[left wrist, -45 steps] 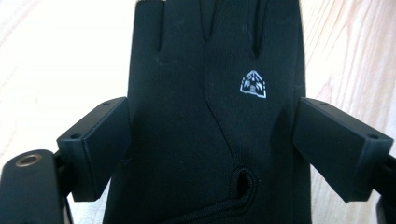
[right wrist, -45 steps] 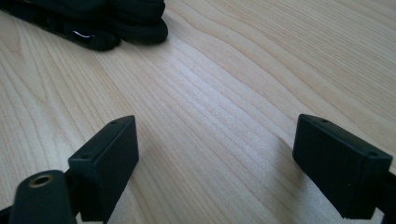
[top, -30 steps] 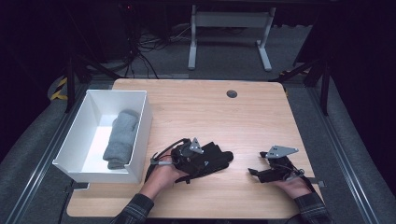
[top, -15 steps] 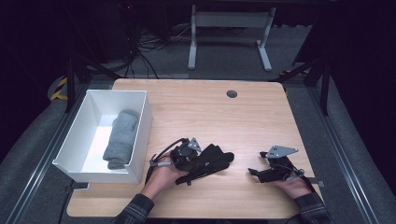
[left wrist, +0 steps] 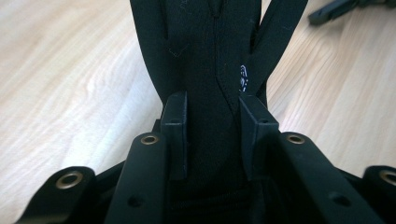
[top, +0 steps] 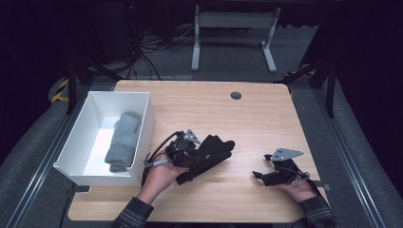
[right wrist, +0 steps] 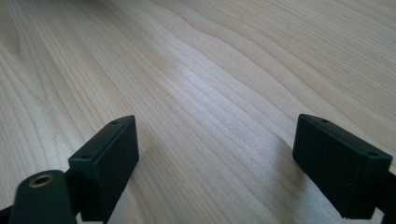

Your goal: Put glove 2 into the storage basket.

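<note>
Black glove (top: 211,151) lies near the front middle of the wooden table (top: 209,104) in the high view, pinched by the left gripper (top: 192,154); a white bin (top: 142,128) holding a rolled grey towel (top: 123,140) stands just left; the right gripper (top: 261,176) rests well apart. Left gripper view: jaws, just closed, clamp the soft, seamed glove (left wrist: 210,56). Right gripper view: jaws gape wide over bare, grained wood (right wrist: 210,70).

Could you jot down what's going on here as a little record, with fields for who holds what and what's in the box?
Left gripper: jaws have just closed, pads pressing on the black glove
Right gripper: open, nothing between the jaws, low over the table
White bin: at the table's left edge, holds a rolled grey cloth
Likely next: glove into the bin, at a guess
</note>
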The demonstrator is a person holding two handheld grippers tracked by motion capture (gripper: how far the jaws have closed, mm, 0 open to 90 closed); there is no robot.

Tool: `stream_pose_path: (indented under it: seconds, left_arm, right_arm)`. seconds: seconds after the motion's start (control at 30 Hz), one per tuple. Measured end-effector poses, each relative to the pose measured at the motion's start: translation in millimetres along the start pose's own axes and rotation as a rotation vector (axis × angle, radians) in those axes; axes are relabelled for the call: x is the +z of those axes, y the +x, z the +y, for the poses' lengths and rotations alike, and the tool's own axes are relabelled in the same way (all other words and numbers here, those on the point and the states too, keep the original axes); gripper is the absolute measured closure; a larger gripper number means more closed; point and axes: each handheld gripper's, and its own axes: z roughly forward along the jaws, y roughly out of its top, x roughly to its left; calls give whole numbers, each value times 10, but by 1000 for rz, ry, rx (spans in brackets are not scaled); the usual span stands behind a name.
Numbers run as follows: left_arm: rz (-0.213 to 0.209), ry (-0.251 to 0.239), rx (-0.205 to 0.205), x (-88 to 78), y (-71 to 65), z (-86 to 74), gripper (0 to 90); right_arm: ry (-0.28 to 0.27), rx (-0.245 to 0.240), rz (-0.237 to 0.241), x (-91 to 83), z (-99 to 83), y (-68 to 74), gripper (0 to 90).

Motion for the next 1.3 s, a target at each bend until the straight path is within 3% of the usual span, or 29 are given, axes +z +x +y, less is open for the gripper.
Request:
stream_pose_path:
  seconds: [0.33,0.53,0.67,0.77,1.0,1.2,1.3]
  left_arm:
    - [55,-14,-15,-375,59,141,678]
    - [62,-45,-35,-649,143,197,677]
    - [90,-64,-52,-836,211,218,677]
    - [120,-80,-76,-1014,301,225,677]
    - [185,-107,-122,-1220,468,184,677]
    - [265,-134,-210,-1490,736,9,677]
    - [284,-138,-229,-1566,813,-46,677]
  right_arm:
    - [1,-1,-1,-1,0,0,144]
    - [0,0,0,0,0,0,144]
    - [1,-1,-1,-1,0,0,145]
    - [1,0,-2,-1,1,0,145]
    - [-1,1,-1,2,2,-1,145]
    - [0,4,-5,21,20,-8,144]
    - [0,4,-6,23,21,-9,144]
